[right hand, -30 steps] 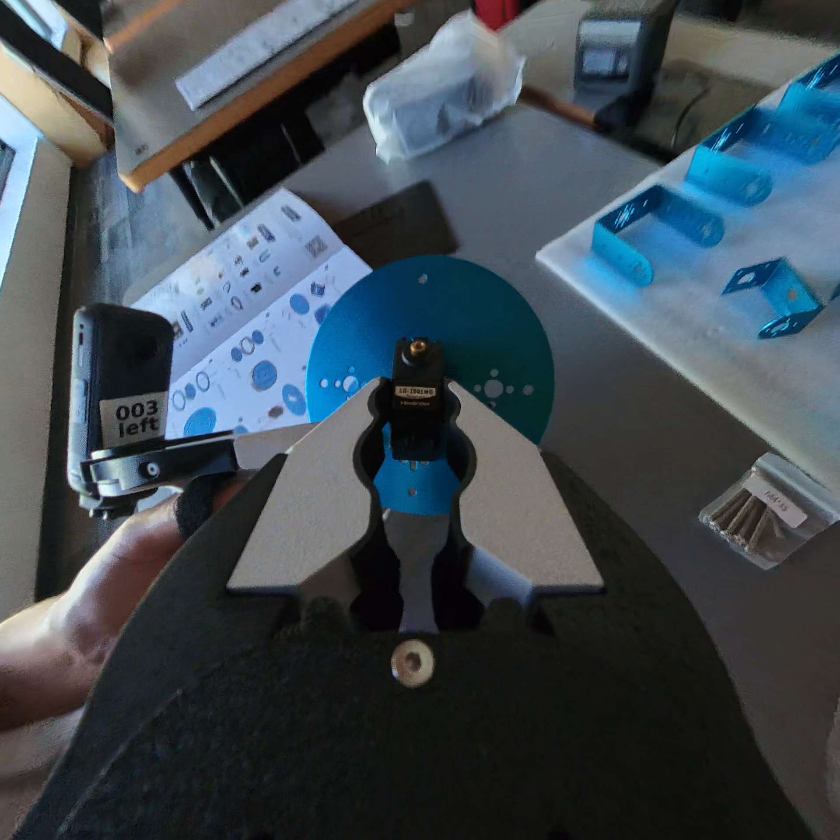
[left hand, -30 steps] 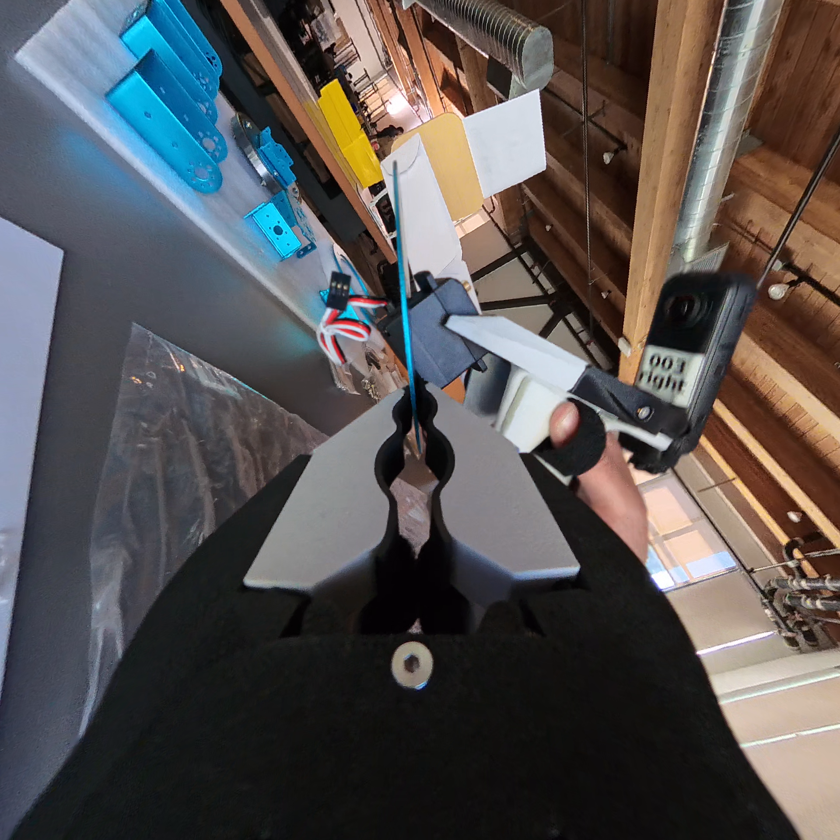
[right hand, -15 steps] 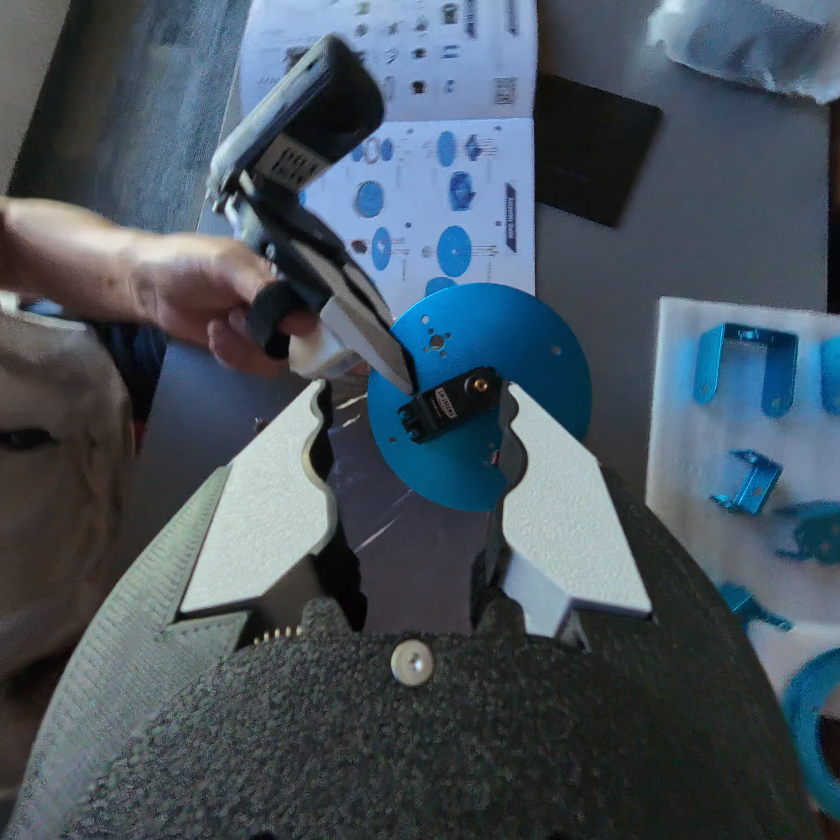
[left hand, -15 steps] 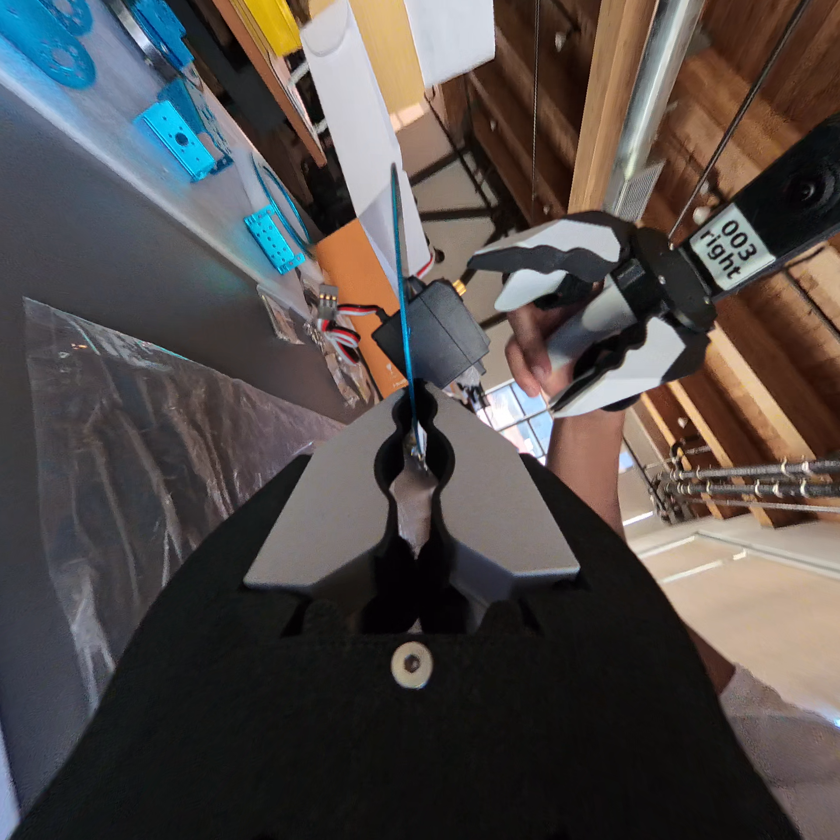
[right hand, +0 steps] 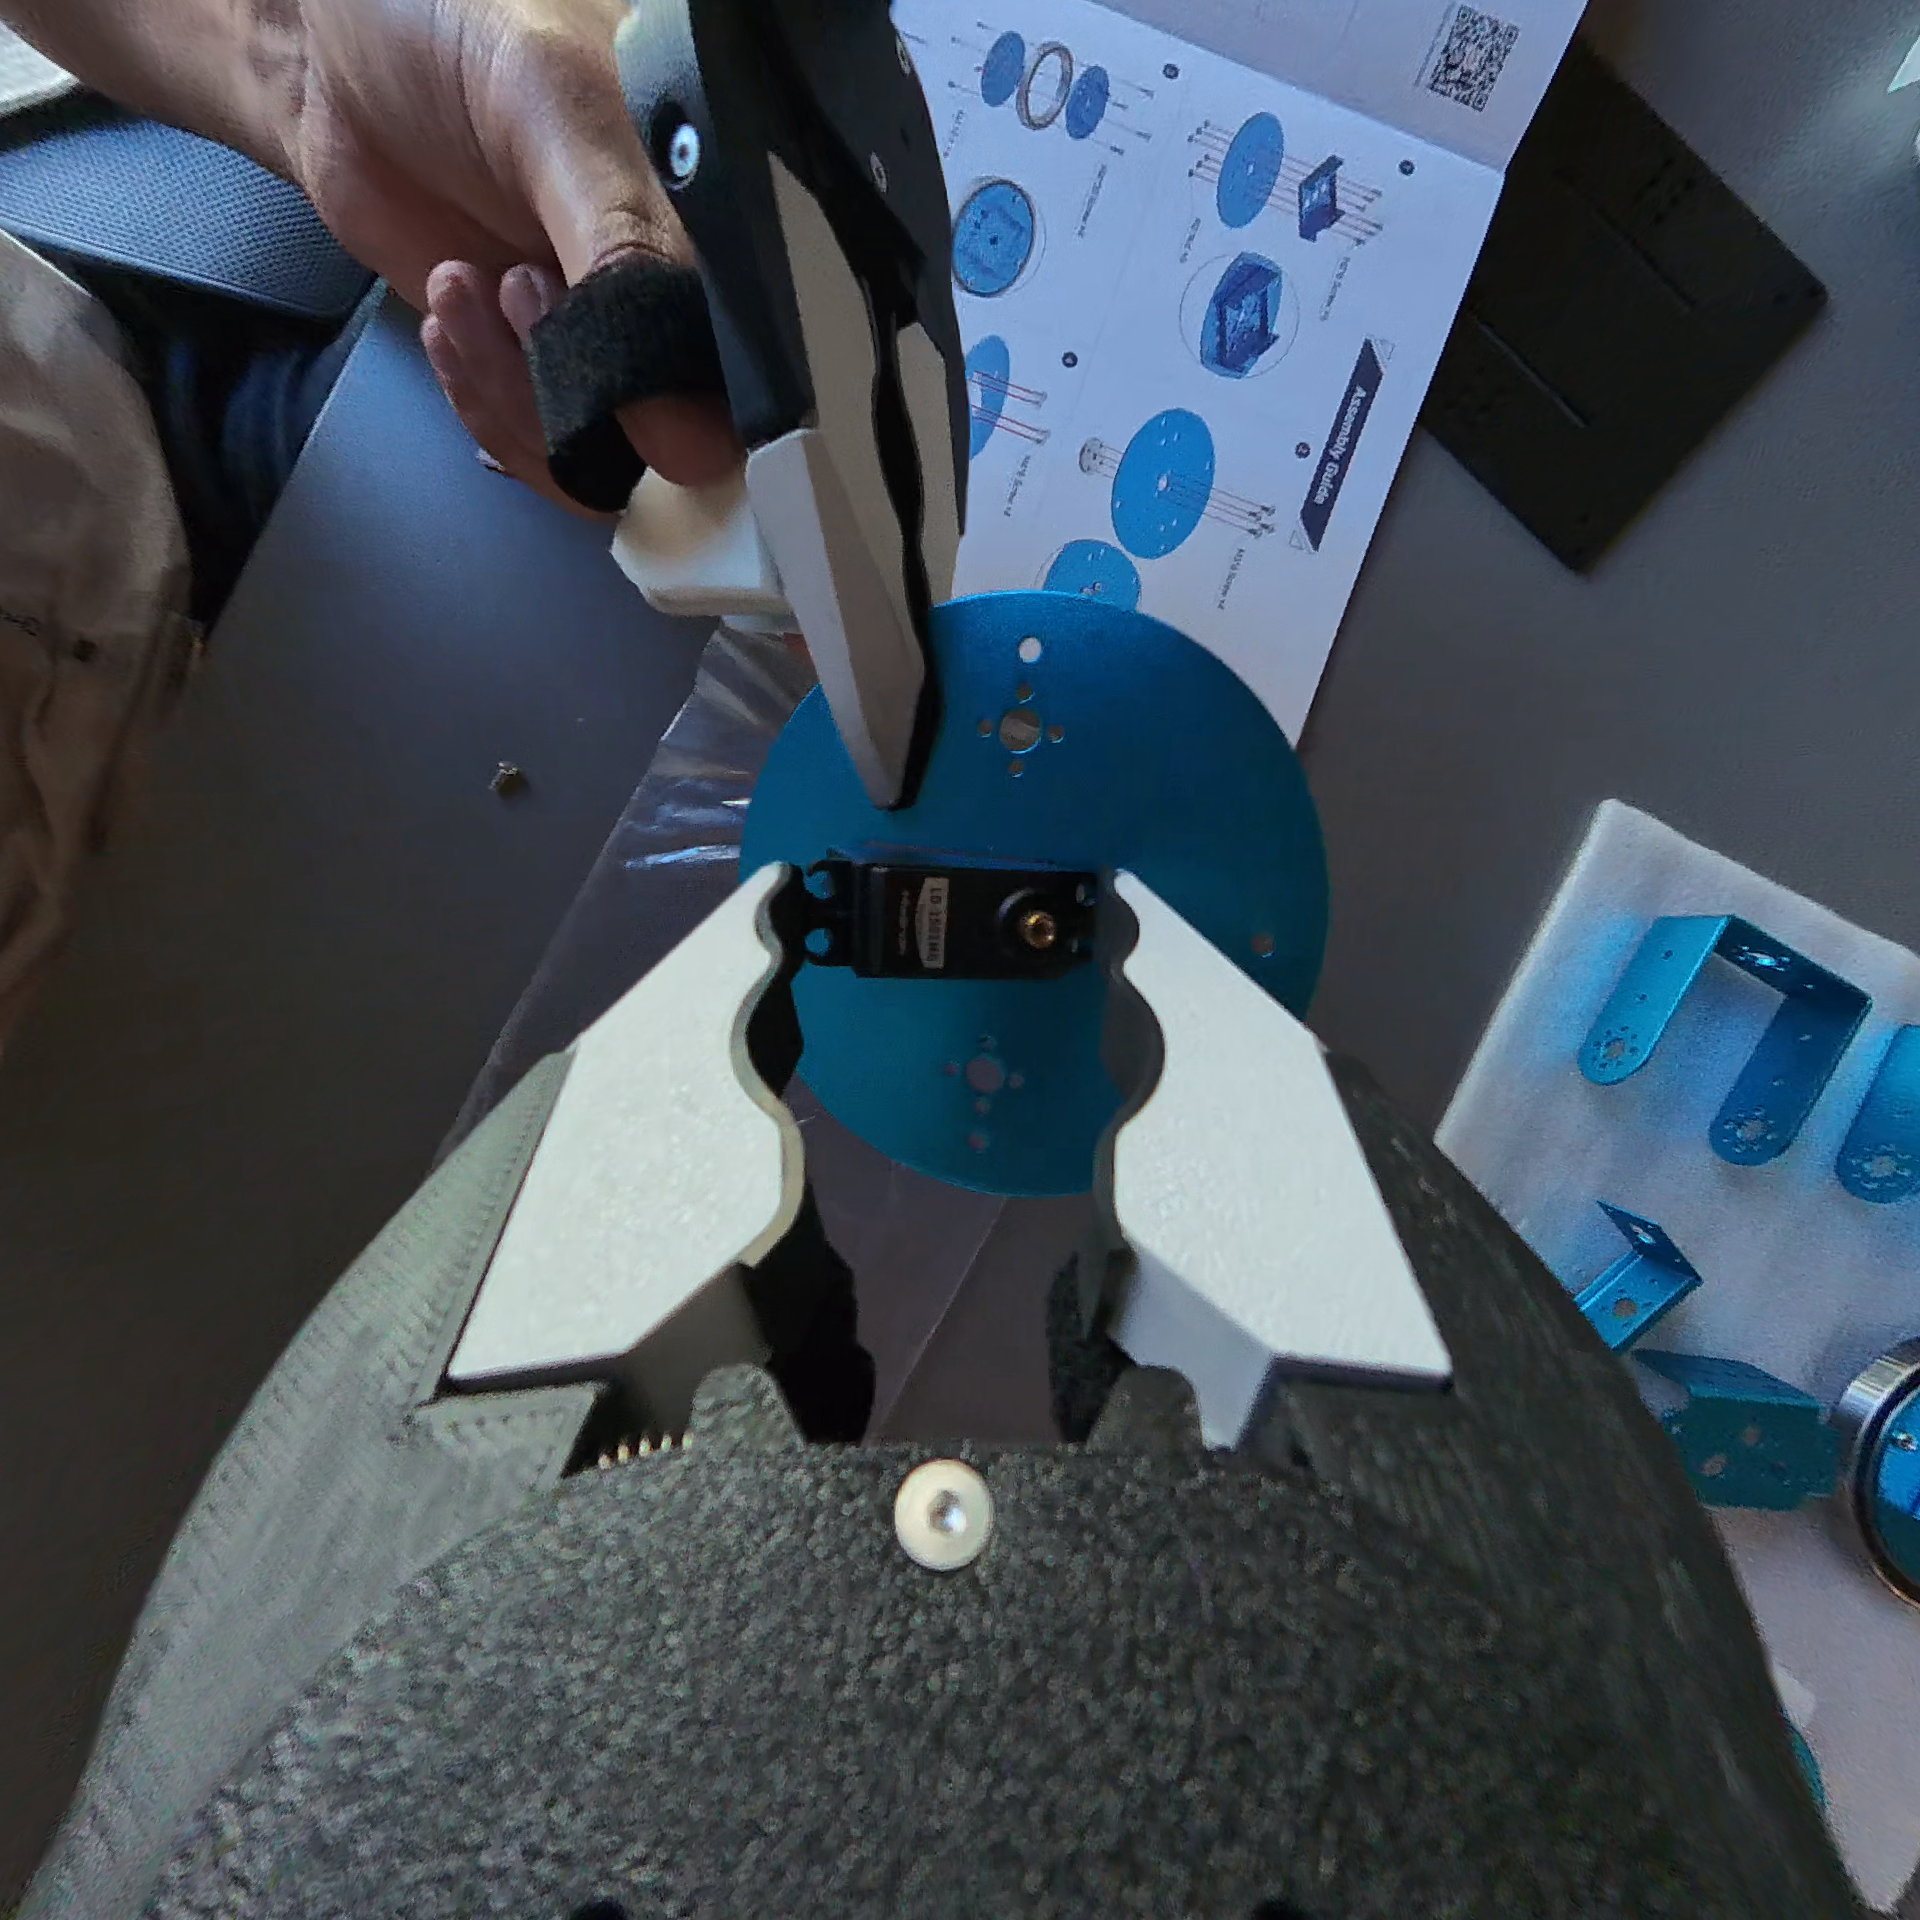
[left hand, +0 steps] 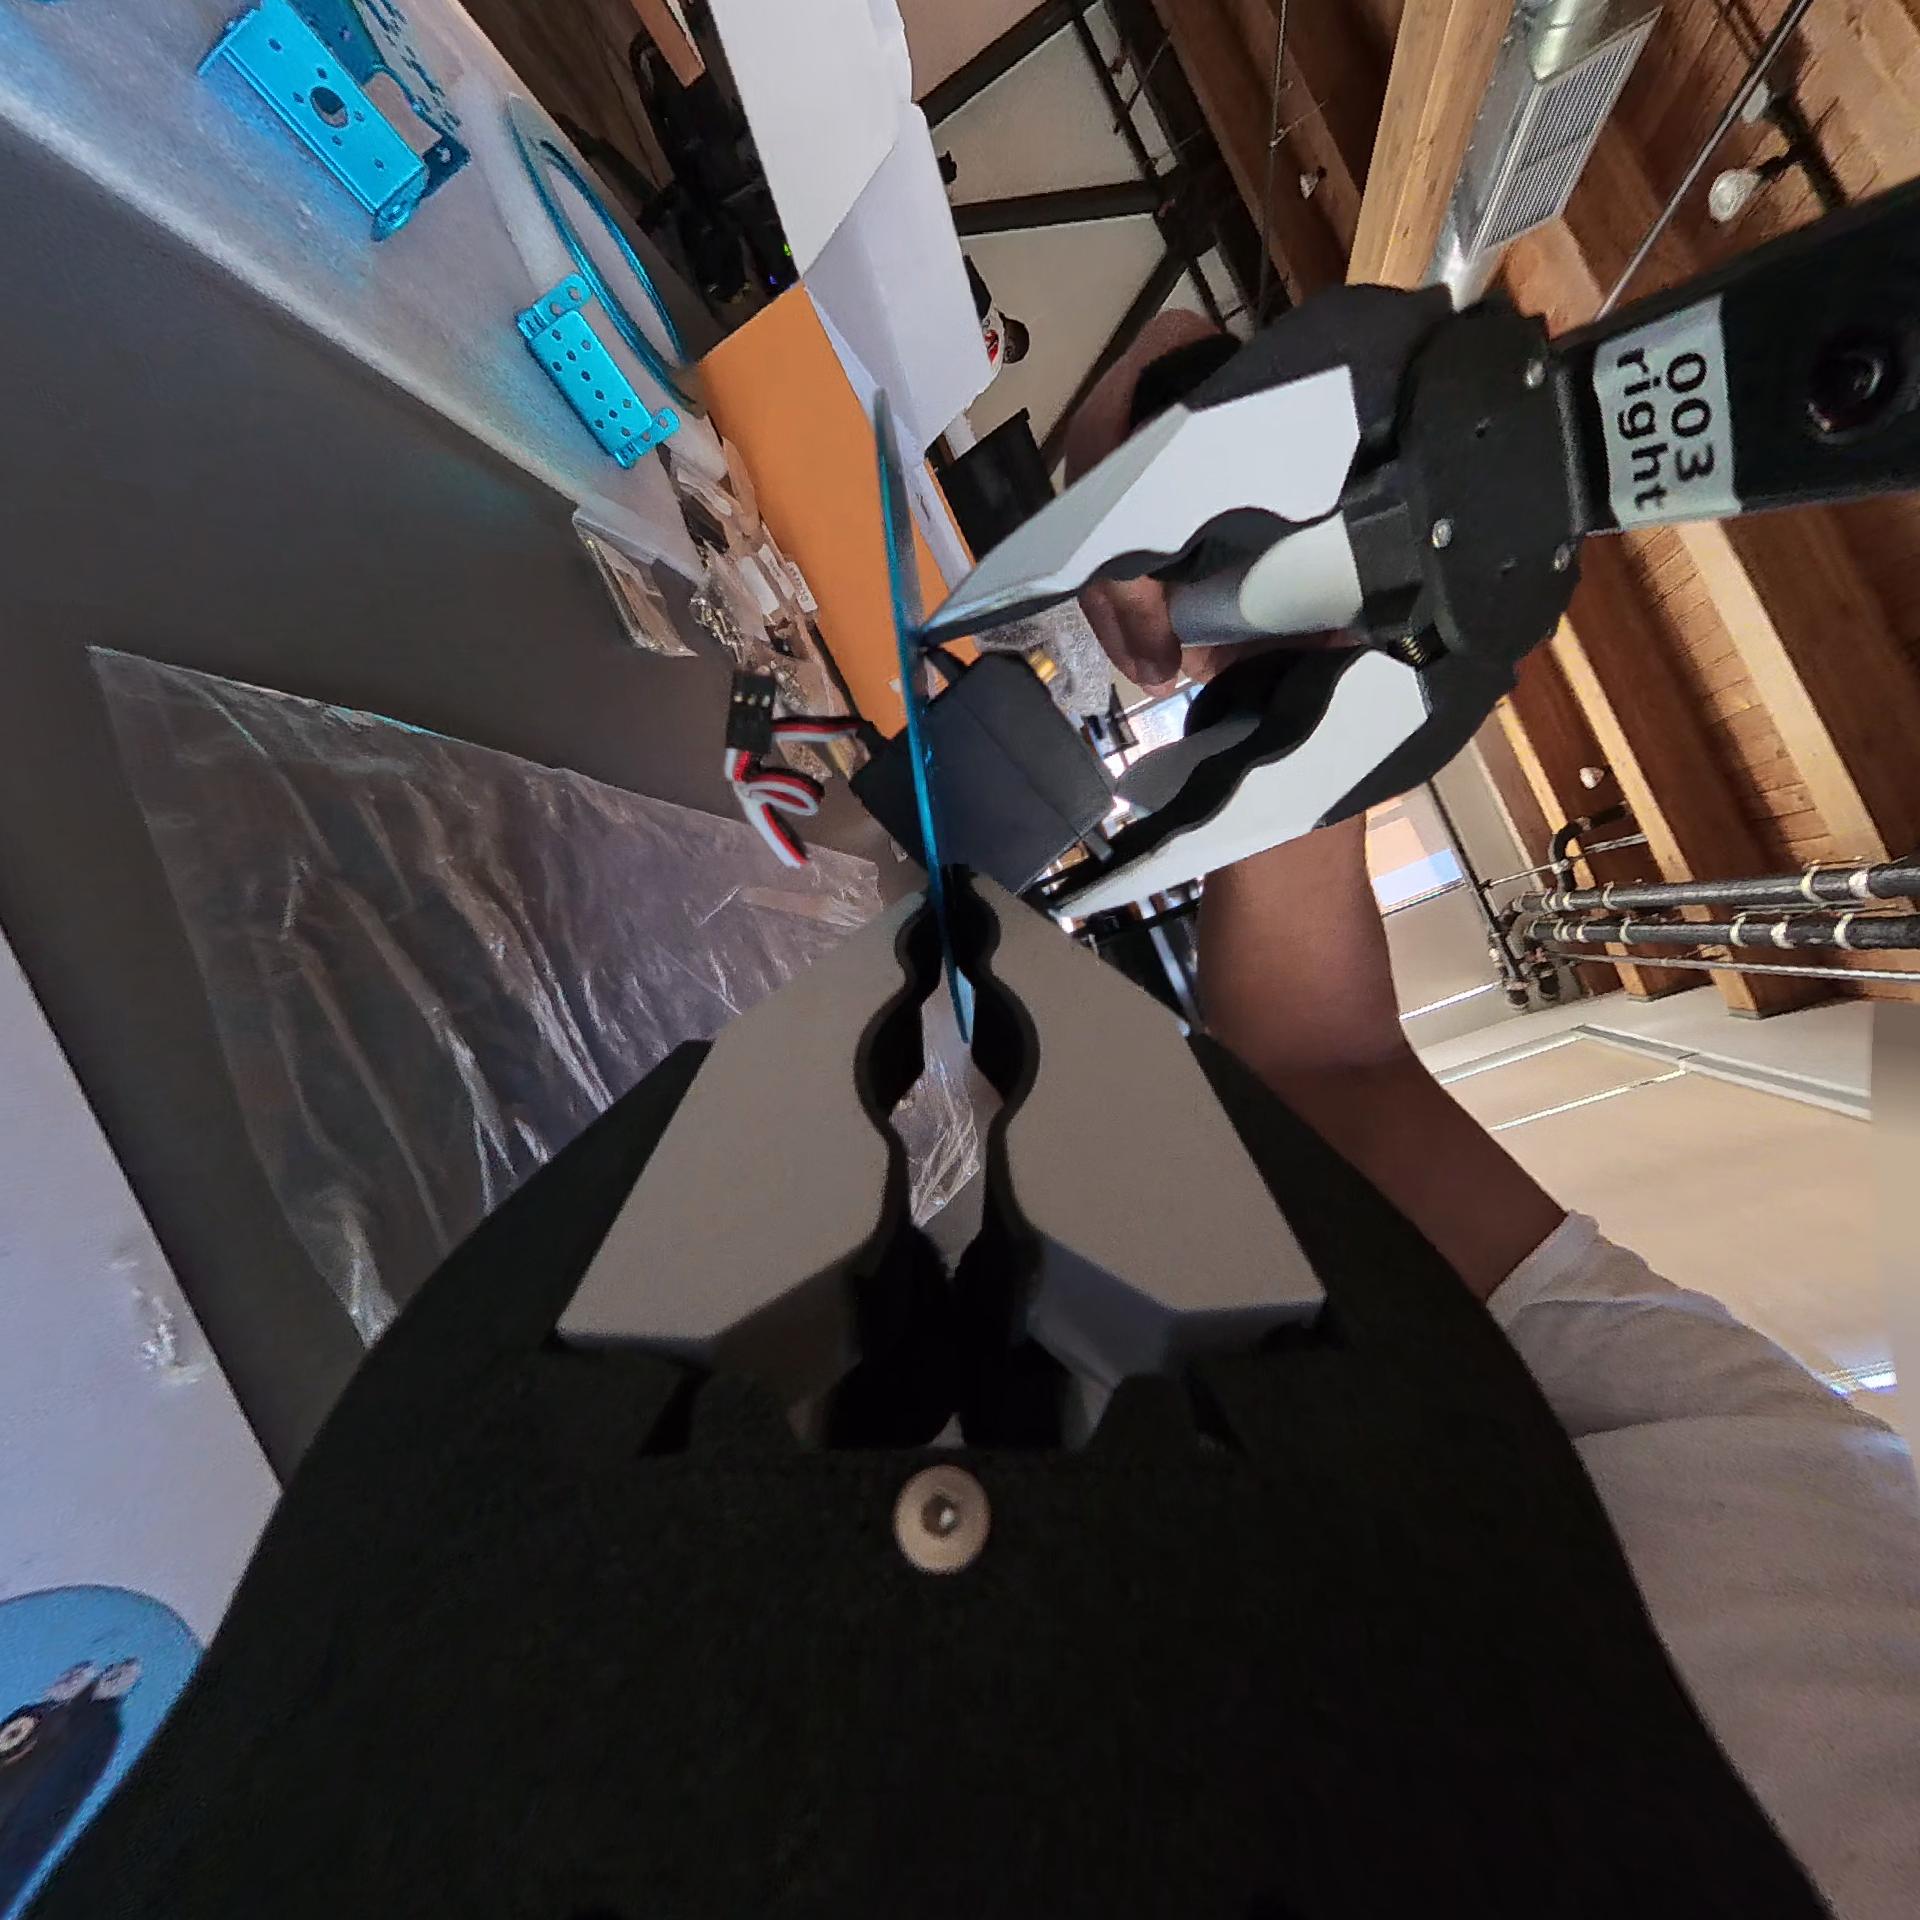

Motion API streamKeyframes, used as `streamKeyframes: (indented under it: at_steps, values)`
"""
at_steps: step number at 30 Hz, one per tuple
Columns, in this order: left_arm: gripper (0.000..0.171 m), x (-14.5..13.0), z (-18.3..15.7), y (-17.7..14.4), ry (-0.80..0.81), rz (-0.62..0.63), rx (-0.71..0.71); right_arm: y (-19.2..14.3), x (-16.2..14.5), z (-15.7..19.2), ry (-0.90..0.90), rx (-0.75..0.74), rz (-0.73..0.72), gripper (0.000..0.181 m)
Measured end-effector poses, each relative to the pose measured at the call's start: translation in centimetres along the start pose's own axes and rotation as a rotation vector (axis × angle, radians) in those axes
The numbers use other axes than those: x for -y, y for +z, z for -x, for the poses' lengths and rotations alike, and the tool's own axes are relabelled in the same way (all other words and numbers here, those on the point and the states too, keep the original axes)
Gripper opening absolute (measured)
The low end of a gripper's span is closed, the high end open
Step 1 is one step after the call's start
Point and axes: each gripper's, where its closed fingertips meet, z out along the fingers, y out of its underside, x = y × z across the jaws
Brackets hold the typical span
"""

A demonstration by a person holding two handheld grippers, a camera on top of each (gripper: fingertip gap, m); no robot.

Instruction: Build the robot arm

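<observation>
My left gripper (left hand: 951,904) is shut on the rim of a round blue metal disc (left hand: 902,623) and holds it in the air, edge-on to its own camera. In the right wrist view the disc (right hand: 1164,790) faces me, with the left gripper (right hand: 888,790) pinching its upper left part. A black servo (right hand: 956,920) sits through the middle of the disc, and its wire (left hand: 774,800) hangs out of the far side. My right gripper (right hand: 951,894) has its jaws wide, with the fingertips against the servo's two ends. It also shows in the left wrist view (left hand: 992,769), straddling the servo (left hand: 1029,800).
Below lie a grey table (right hand: 364,935), an open illustrated leaflet (right hand: 1195,312), a flat black piece (right hand: 1621,312), a clear plastic bag (left hand: 468,935) and a small screw (right hand: 507,777). A white foam tray (right hand: 1621,883) at the right carries blue brackets (right hand: 1745,1029). A person's hand (right hand: 468,156) holds the left gripper. Both grippers' tips are close together, under 4 cm apart.
My right gripper let go of the servo's narrow sides, opened wide, turned, and has now closed on the servo's two ends. The left gripper kept hold of the disc and tilted.
</observation>
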Motion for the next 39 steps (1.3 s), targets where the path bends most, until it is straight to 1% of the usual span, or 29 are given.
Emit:
streamKeyframes:
  at_steps: [3,4,8,11,13,14,16,18,19,20,22,25,27,29,31,32,33,34,36,39]
  values:
    - [0.000,0.5,0.7,0.1,-0.046,-0.019,-0.008,0.2,-0.3,-0.6,-0.015,-0.051,0.047,0.054]
    - [0.001,0.7,1.1,0.1,-0.059,-0.031,0.000,0.2,-0.4,-0.9,-0.045,-0.103,0.059,0.049]
    - [0.000,1.2,2.2,0.0,-0.091,-0.056,0.013,0.3,-0.8,-2.1,-0.220,-0.392,0.132,0.049]
    - [0.000,1.1,2.8,0.1,-0.091,-0.058,0.033,0.6,-1.0,-2.3,-0.290,-0.531,0.161,0.047]
    - [0.000,1.1,3.0,0.2,-0.121,-0.062,0.023,0.4,-0.8,-2.3,-0.347,-0.622,0.154,0.038]
    - [0.000,1.1,3.3,0.3,-0.122,-0.062,0.032,0.1,-0.5,-2.3,-0.382,-0.672,0.148,0.016]
    - [0.000,1.0,3.2,0.4,-0.099,-0.072,0.038,0.4,-0.4,-2.0,-0.458,-0.739,0.149,0.016]
    - [0.001,1.1,3.5,0.5,-0.022,-0.084,0.076,0.6,-0.6,-2.0,-0.495,-0.810,0.159,0.015]
    - [0.001,1.0,3.6,0.5,-0.021,-0.080,0.078,0.7,-0.6,-1.9,-0.473,-0.807,0.144,0.015]
    - [0.001,1.0,3.8,0.6,-0.037,-0.080,0.071,0.8,-0.9,-1.9,-0.406,-0.774,0.128,0.016]
    - [0.000,0.8,4.2,0.7,-0.063,-0.078,0.060,1.0,-1.4,-1.6,-0.245,-0.650,0.079,0.018]
    - [0.000,0.9,4.4,0.9,-0.085,-0.074,0.041,0.3,-0.8,-0.7,-0.096,-0.485,-0.048,0.036]
    - [0.000,1.0,3.8,0.9,-0.079,-0.063,-0.001,-0.5,-0.8,-1.0,-0.025,-0.412,-0.105,0.047]
    - [0.000,0.9,2.6,0.9,-0.014,-0.041,-0.045,-0.7,-1.7,-2.0,0.052,-0.344,-0.127,0.062]
    - [0.000,0.9,2.3,0.9,0.061,-0.041,-0.024,-0.1,-2.5,-2.4,0.142,-0.206,-0.162,0.074]
    - [0.001,0.9,2.4,0.9,0.073,-0.042,-0.009,0.0,-2.2,-2.5,0.172,-0.143,-0.205,0.074]
    - [0.000,0.9,2.3,0.9,0.067,-0.044,-0.022,0.0,-1.6,-2.0,0.163,-0.077,-0.263,0.066]
    - [0.000,0.9,1.9,0.9,0.051,-0.049,-0.050,0.0,-1.0,-1.4,0.145,-0.028,-0.320,0.061]
    - [0.000,0.9,2.0,1.0,0.045,-0.055,-0.041,0.5,-0.9,-1.6,0.120,-0.051,-0.345,0.055]
    - [0.002,1.1,2.5,1.0,0.044,-0.056,-0.015,1.7,-1.4,-1.9,0.092,-0.109,-0.324,0.055]
